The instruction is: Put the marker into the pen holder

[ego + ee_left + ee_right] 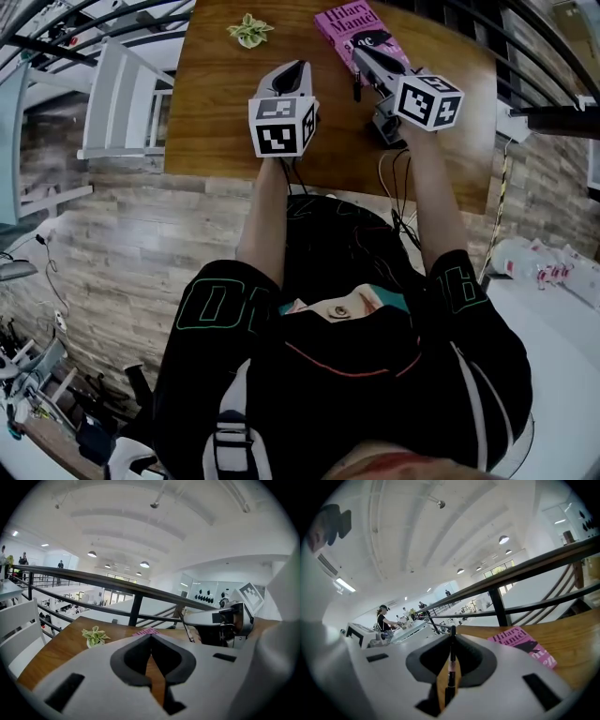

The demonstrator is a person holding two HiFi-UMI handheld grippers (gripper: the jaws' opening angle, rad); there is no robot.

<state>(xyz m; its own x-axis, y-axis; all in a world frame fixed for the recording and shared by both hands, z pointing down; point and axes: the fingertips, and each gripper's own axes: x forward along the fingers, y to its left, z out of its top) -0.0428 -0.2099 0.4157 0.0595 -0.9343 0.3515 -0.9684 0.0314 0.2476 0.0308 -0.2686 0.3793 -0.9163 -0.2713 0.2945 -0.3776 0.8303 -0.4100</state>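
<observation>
A brown wooden table [216,112] stands beside a black railing [117,584] in a big white hall. On the far side of the table sit a small green plant [249,30] and a pink book [352,28], well apart from each other. A person holds two tongs over the table. The left gripper [151,637] has its tips pressed together, and nothing is between them. The right gripper [452,639] is clamped on a thin dark marker [451,667]. The marker stands up straight between the two jaws, and its top pokes out past the tips. It hangs above the table, near the book.
</observation>
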